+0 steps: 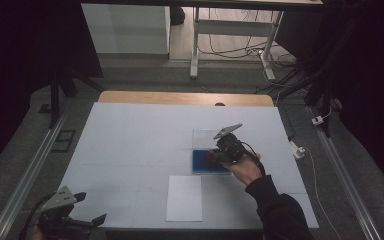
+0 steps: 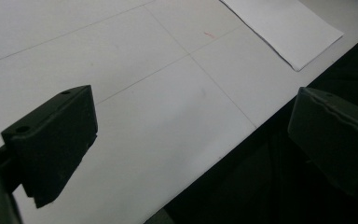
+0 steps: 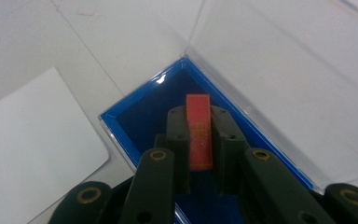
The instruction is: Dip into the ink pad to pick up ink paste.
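A thin red chip (image 3: 199,132) with gold marks stands on edge between the jaws of the right gripper (image 3: 199,140), which are closed on it from both sides; it hangs over the blue tray (image 3: 144,100) of a clear box (image 1: 211,161), whether it touches the blue floor I cannot tell; the box's clear lid (image 1: 206,138) stands open on the far side; in the high view the box lies right of the middle of the table (image 1: 130,135), nearer the right edge; a white sheet (image 1: 184,198) lies just near the box, toward the near edge; the left gripper (image 1: 87,207) hangs at the near left corner, jaws wide apart and holding nothing.
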Demonstrator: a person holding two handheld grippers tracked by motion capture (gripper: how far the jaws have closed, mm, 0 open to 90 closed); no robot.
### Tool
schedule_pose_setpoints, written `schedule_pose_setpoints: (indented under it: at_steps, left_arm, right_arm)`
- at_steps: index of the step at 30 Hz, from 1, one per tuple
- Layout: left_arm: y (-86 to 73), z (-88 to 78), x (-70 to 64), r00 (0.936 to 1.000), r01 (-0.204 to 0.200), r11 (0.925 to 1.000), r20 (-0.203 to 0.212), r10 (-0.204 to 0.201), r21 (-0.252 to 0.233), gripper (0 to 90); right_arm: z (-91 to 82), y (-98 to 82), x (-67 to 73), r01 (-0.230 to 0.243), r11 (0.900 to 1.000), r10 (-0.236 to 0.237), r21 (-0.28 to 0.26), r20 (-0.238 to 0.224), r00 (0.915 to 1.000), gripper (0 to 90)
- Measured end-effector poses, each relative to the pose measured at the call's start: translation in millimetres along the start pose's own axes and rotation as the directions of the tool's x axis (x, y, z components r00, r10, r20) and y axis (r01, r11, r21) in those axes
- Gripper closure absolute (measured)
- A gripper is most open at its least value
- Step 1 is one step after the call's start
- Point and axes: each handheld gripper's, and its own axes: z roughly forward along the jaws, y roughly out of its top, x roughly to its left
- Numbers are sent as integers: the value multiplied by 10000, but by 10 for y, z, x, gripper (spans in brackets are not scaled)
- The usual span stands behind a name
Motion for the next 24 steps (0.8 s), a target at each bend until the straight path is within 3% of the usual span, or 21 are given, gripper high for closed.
schedule_pose_setpoints:
  at_steps: [6, 15, 19, 20, 21, 23, 24]
  left_arm:
    - [-1, 1, -4, 10000, -8, 10000, 15, 8, 4, 13]
    - [9, 18, -12, 9999, -105, 9999, -30, 105, 132, 14]
    - [13, 22, -6, 10000, -53, 9999, -23, 53, 148, 12]
    - [13, 24, -4, 10000, -24, 9999, -31, 25, 164, 12]
    - [14, 25, -3, 10000, -11, 9998, -30, 12, 181, 10]
    - [15, 25, -1, 10000, 6, 9998, -29, -5, 189, 10]
    - [15, 25, -1, 10000, 8, 9998, -35, -8, 187, 8]
  right_arm:
    - [113, -7, 20, 156, 9987, -157, 479, 23, 9999, 795]
    - [140, -25, 44, -43, 9987, 34, 506, 188, 9998, 800]
    - [154, -22, 189, 611, 9962, -670, 614, 993, 9928, 802]
    - [154, -22, 189, 611, 9962, -670, 614, 993, 9928, 802]
    - [160, -20, 249, 929, 9930, -1021, 731, 1338, 9857, 802]
    - [162, -22, 264, 969, 9925, -1067, 740, 1427, 9840, 802]
    - [160, -32, 226, 669, 9961, -735, 570, 1214, 9899, 802]
